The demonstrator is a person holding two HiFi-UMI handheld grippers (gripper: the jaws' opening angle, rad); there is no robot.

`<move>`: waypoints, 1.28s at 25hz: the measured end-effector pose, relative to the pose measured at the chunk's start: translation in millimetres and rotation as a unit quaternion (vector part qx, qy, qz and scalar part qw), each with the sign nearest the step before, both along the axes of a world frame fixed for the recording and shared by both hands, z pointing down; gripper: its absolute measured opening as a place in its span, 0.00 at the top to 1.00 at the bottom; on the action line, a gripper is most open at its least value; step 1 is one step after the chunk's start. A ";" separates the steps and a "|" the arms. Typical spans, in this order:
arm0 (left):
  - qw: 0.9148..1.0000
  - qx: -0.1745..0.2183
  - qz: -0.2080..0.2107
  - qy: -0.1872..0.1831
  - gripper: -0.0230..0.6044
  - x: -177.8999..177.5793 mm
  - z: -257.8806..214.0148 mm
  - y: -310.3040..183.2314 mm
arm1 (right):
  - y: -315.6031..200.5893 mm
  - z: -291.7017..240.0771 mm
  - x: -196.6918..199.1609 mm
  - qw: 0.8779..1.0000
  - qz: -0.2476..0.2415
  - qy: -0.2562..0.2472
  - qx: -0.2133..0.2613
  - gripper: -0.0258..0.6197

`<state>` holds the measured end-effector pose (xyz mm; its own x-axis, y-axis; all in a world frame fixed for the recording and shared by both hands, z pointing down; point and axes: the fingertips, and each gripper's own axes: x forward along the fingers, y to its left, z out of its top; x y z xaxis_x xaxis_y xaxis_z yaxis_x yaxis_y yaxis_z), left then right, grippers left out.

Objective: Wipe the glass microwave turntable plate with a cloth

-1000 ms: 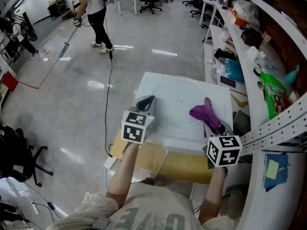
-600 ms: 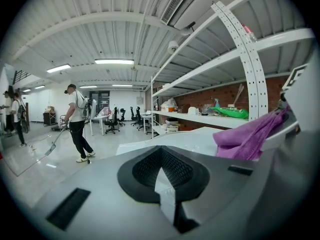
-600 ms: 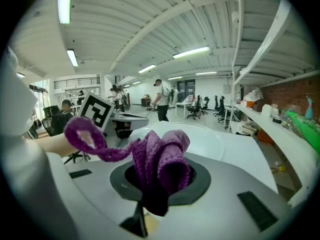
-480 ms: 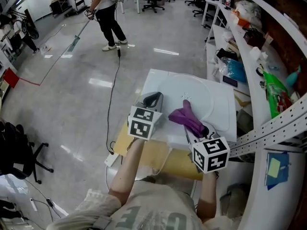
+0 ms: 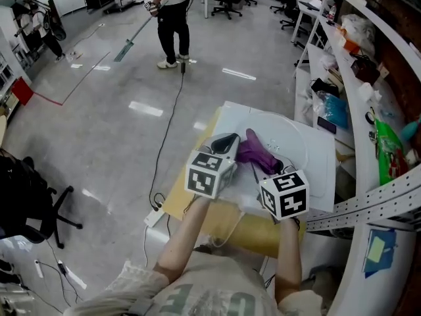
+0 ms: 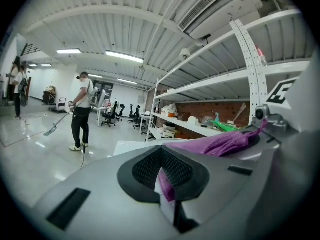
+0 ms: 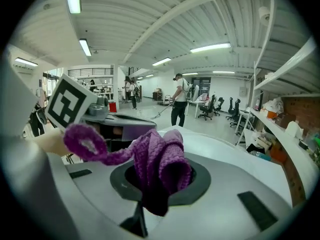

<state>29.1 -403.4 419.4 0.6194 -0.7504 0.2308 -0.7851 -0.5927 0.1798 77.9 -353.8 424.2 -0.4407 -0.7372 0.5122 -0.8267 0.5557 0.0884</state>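
Observation:
A round glass turntable plate lies on a white table top. A purple cloth hangs above the plate's near left edge, between my two grippers. My right gripper is shut on the cloth, which bunches out of its jaws and trails a loop to the left. My left gripper sits close beside it, touching the cloth. Its jaws are shut with a purple fold and a white strip pinched between them; the rest of the cloth stretches right.
Metal shelving with bags and bottles runs along the right. A yellow-brown sheet lies at the table's near edge. A cable crosses the floor at left, an office chair stands far left, and a person mops in the background.
My right gripper has carried the cloth left from the plate's right side to meet my left gripper, which has closed on it. The mopping person has shifted right in the view.

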 end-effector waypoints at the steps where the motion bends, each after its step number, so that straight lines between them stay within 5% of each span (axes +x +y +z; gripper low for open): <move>1: 1.000 -0.001 -0.002 0.002 0.96 -1.6 -0.3 -0.8 | -7.7 0.2 -0.1 1.000 0.001 0.005 0.000 0.86; 7: 0.999 0.009 0.011 -0.036 0.96 4.8 5.5 2.9 | -44.6 2.1 8.5 0.999 0.021 0.024 0.003 0.86; 15: 1.000 0.006 0.008 -0.013 0.96 0.2 1.3 4.5 | -53.6 -11.0 11.7 0.999 0.035 -0.016 0.018 0.86; 21: 1.000 0.010 -0.002 0.011 0.96 -5.4 -3.7 -0.8 | -84.9 -23.9 40.2 0.994 0.093 -0.030 0.041 0.86; 32: 0.999 0.019 0.003 -0.036 0.96 2.5 2.4 3.3 | -93.4 0.1 38.7 0.996 0.086 0.000 0.015 0.86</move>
<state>31.6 -400.0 421.9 0.6071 -0.7556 0.2460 -0.7913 -0.6030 0.1011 116.6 -447.2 424.3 -0.3072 -0.8164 0.4891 -0.9095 0.4031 0.1017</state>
